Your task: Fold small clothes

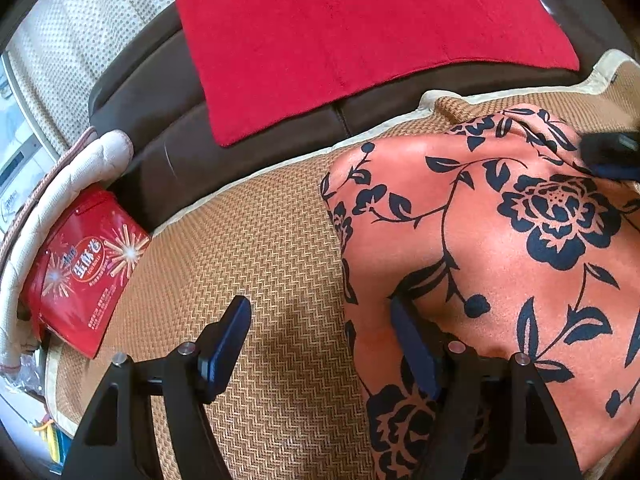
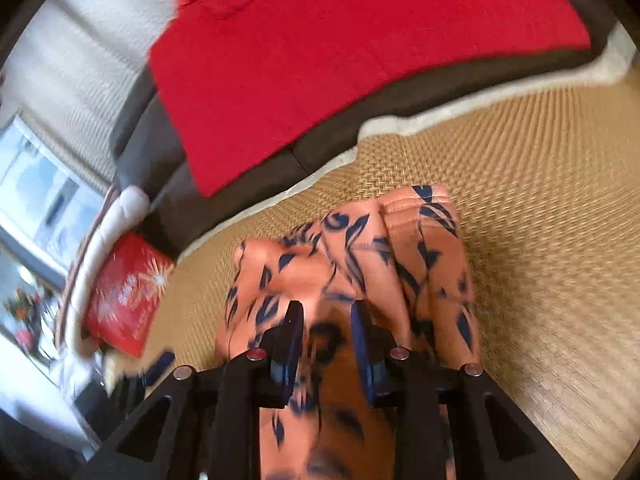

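An orange garment (image 1: 500,240) with a black flower print lies on a woven straw mat (image 1: 260,260). My left gripper (image 1: 320,320) is open, its right finger (image 1: 412,344) resting over the garment's left edge and its left finger (image 1: 228,340) over bare mat. In the right wrist view, my right gripper (image 2: 326,320) has its fingers close together with a bunched fold of the garment (image 2: 360,248) between them, lifted off the mat (image 2: 540,200). The view is blurred. The right gripper also shows as a dark shape at the far right of the left wrist view (image 1: 612,152).
A red towel (image 1: 360,32) lies over a dark brown sofa back (image 1: 160,100) beyond the mat. A red printed box (image 1: 84,268) leans at the left against a white padded armrest (image 1: 92,160). Clutter sits at the lower left.
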{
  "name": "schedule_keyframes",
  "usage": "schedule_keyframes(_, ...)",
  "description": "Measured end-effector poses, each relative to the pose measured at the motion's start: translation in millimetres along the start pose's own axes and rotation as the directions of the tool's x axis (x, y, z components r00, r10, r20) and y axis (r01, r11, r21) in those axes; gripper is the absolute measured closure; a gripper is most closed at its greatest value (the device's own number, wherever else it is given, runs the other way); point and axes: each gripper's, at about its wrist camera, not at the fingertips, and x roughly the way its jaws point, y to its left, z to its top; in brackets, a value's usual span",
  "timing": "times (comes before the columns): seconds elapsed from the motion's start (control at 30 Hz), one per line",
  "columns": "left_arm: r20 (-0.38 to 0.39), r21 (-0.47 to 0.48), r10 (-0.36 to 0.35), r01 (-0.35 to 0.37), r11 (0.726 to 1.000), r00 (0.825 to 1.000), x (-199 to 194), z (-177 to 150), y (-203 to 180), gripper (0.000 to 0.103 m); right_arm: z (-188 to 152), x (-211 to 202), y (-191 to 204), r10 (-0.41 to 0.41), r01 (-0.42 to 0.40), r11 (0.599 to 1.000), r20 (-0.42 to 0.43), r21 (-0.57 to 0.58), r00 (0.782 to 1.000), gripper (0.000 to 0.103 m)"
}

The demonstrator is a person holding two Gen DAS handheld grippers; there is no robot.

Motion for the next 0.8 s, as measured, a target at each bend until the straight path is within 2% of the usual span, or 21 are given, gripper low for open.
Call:
schedule_keyframes(0.13, -0.002, -0.006, -0.001, 0.001, 1.0, 1.0, -1.7, -1.6, 1.3, 0.03, -25.6, -35.8, 23.1, 0.006, 0.0, 0.994, 0.054, -0.11, 0.999, 0.073)
schedule_keyframes(0.2, -0.001, -0.009, -0.002, 0.002, 1.0, 1.0, -3.8, -2.3, 1.5, 0.03, -42.7, -45.1, 34.8, -0.026, 0.037, 0.983, 0.064, -0.177, 0.998, 0.073)
schedule_keyframes(0.3, 0.007, -0.025, -0.015, 0.015, 1.0, 1.0, -10.7, -3.4, 4.0, 0.03, -67.5, -36.1, 36.1, -0.099, 0.097, 0.963, 0.005, -0.251, 0.995, 0.074)
schedule_keyframes(0.37, 0.033, -0.038, -0.026, 0.028, 0.999, 0.999, -23.6, -4.0, 7.3, 0.03, -78.1, -25.0, 29.0, -0.169, 0.154, 0.952, -0.034, -0.263, 0.985, 0.074)
schedule_keyframes(0.4, 0.045, -0.042, -0.02, 0.022, 0.999, 0.999, -29.0, -4.6, 8.2, 0.03, -77.8, -27.9, 29.6, -0.162, 0.149, 0.955, -0.029, -0.256, 0.986, 0.074)
schedule_keyframes(0.53, 0.089, -0.1, -0.014, 0.023, 0.995, 0.996, -70.6, -11.3, 15.3, 0.03, -76.8, -59.8, 44.2, -0.115, 0.113, 0.96, 0.009, -0.254, 0.993, 0.074)
schedule_keyframes(0.7, 0.191, -0.125, -0.013, 0.037, 0.991, 0.981, -140.1, -18.2, 19.1, 0.029, -80.7, -104.9, 55.6, -0.134, 0.149, 0.945, 0.069, -0.29, 0.989, 0.074)
schedule_keyframes(0.73, 0.205, -0.133, -0.012, 0.04, 0.99, 0.979, -152.4, -19.0, 20.5, 0.028, -80.6, -111.7, 60.6, -0.141, 0.158, 0.942, 0.079, -0.295, 0.987, 0.074)
schedule_keyframes(0.8, 0.238, -0.146, -0.008, 0.044, 0.988, 0.971, -177.0, -19.9, 24.3, 0.016, -82.8, -127.8, 69.6, -0.141, 0.165, 0.94, 0.101, -0.298, 0.985, 0.074)
